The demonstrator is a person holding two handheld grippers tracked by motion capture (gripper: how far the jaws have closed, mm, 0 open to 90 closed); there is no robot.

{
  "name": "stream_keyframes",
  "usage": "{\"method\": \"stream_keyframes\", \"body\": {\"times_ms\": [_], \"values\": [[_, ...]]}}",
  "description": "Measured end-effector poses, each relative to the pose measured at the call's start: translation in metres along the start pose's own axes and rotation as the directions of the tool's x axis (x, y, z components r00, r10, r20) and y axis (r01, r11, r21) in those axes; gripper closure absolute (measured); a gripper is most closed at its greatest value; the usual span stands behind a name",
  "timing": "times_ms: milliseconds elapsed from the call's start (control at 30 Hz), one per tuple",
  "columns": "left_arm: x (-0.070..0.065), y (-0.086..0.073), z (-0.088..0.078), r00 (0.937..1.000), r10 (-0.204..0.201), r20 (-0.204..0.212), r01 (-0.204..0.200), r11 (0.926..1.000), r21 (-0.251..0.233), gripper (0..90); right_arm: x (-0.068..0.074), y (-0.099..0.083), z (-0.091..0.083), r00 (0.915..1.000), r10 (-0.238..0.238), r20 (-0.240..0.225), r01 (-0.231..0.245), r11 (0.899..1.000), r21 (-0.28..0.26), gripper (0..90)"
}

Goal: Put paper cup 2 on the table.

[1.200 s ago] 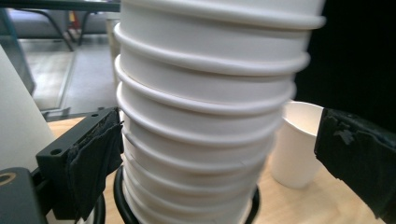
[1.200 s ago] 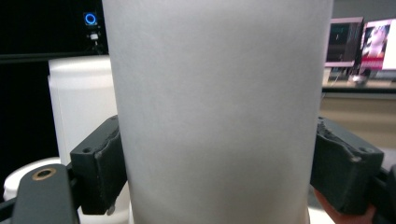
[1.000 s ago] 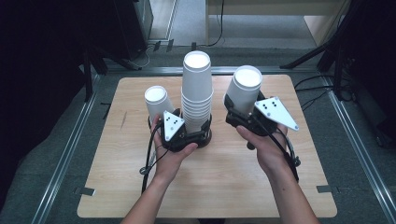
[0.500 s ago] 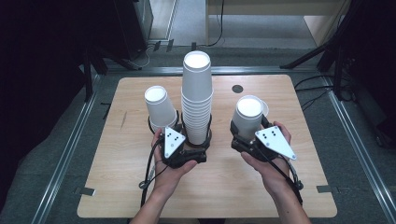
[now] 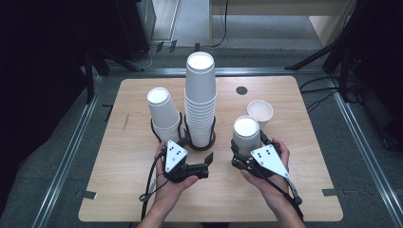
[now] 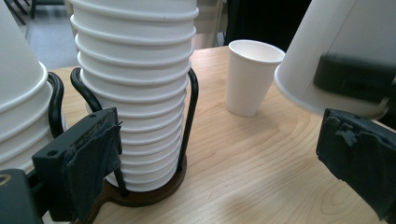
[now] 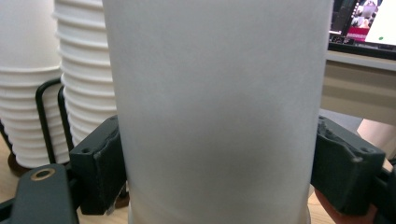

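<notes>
1. The counter point(image 5: 142, 199) is pale wood with a fine grain and rounded corners. It stands on a grey floor between metal rails, and dark stands and cables fill the background.

2. Toward the left edge, a short stack of cups point(image 5: 164, 116) sits upside down in a black wire holder and leans slightly. The cups are smooth white paper with rolled rims. A careless brush could tip the stack.

3. Just in front of it, the left tongs point(image 5: 207, 159) stand apart with nothing between them. Their pads point(image 6: 93, 163) are wrapped in frayed dark tape. They hover close to the tall stack's base, so a nudge against its wire could rock that holder.

4. At mid-counter, the tall stack of cups point(image 5: 200, 99) rises from a round brown base point(image 6: 154, 189) with thin black uprights. It is high and narrow, so I judge it the easiest thing to topple.

5. Right of centre, the right tongs point(image 5: 247, 151) are clamped on an inverted cup point(image 5: 246, 135), mouth downward, low over the counter's front half. The thin wall could buckle under the squeeze, or the slick paper could slip free.

6. Toward the right edge, a single upright cup point(image 5: 260, 113) stands just behind the held cup. It is light and empty, and a bump from the held cup's rim could knock it over.
</notes>
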State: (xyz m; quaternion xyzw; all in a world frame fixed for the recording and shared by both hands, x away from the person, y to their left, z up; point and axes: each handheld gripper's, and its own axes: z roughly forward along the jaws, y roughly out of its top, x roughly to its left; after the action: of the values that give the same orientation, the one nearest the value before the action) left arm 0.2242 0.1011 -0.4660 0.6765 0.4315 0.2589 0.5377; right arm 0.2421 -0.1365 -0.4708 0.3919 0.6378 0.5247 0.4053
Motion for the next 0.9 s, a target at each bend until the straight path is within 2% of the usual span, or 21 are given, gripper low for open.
{"method": "stream_keyframes", "body": {"times_ms": [167,333,467,567,633,800,900], "values": [[-0.004,0.001,-0.001,0.9997,-0.002,0.022,0.002,1.0000,0.004,0.2,0.007,-0.010,-0.003,0.9975,-0.071,0.003,0.071,0.997,-0.001,15.0],[-0.005,0.001,-0.003,0.9983,-0.011,0.057,0.010,0.9999,0.012,0.2,0.015,-0.018,-0.005,0.9855,-0.170,0.008,0.170,0.985,-0.006,15.0],[-0.009,0.000,-0.006,0.9948,-0.015,0.101,0.012,0.9995,0.030,0.2,0.018,-0.029,-0.007,0.9622,-0.270,0.035,0.270,0.963,0.007,15.0],[-0.010,-0.001,-0.006,0.9929,-0.005,0.119,0.001,0.9992,0.039,0.2,0.022,-0.035,-0.006,0.9503,-0.309,0.041,0.308,0.951,0.015,15.0],[-0.010,-0.003,-0.005,0.9923,-0.006,0.124,0.001,0.9990,0.044,0.2,0.025,-0.038,-0.005,0.9346,-0.353,0.045,0.353,0.936,0.012,15.0],[-0.005,-0.007,-0.003,0.9895,-0.022,0.143,0.012,0.9974,0.071,0.2,0.033,-0.044,-0.005,0.9022,-0.429,0.041,0.429,0.903,0.011,14.9],[-0.003,-0.008,-0.004,0.9883,-0.025,0.150,0.015,0.9978,0.065,0.3,0.033,-0.046,-0.005,0.8948,-0.445,0.036,0.445,0.896,0.014,14.9]]}}
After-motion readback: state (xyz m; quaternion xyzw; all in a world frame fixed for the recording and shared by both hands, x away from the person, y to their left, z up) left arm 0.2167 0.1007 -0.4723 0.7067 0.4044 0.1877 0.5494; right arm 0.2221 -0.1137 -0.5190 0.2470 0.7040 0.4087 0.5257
